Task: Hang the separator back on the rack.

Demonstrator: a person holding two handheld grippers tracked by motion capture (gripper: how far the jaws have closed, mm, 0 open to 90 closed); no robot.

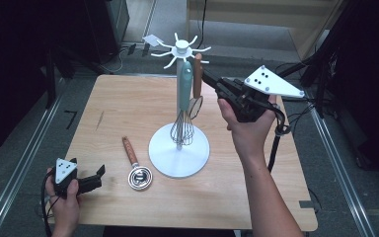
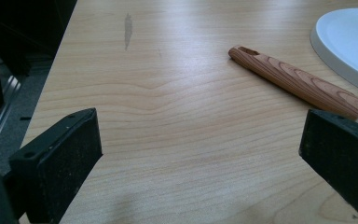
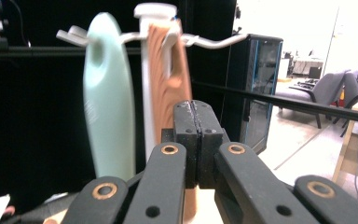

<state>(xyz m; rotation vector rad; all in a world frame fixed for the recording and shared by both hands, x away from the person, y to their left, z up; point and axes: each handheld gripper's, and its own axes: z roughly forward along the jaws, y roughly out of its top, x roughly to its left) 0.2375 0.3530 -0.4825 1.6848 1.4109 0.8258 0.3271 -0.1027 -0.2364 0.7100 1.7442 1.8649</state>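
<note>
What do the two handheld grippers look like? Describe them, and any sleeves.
Both the left gripper and right gripper are black, with flat black jaws; the right's linkage has copper-coloured rivets. Each carries a pale three-cornered plate with dark dots, and each trails a black cable. The forearms are bare: no sleeves.

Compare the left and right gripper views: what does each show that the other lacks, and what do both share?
Left gripper view: the left gripper, open, over the table, a wooden-handled utensil lying there. Right gripper view: the right gripper, shut, a teal whisk handle and a wooden handle hanging on hooks. Shared: the white stand, base versus top.
</note>
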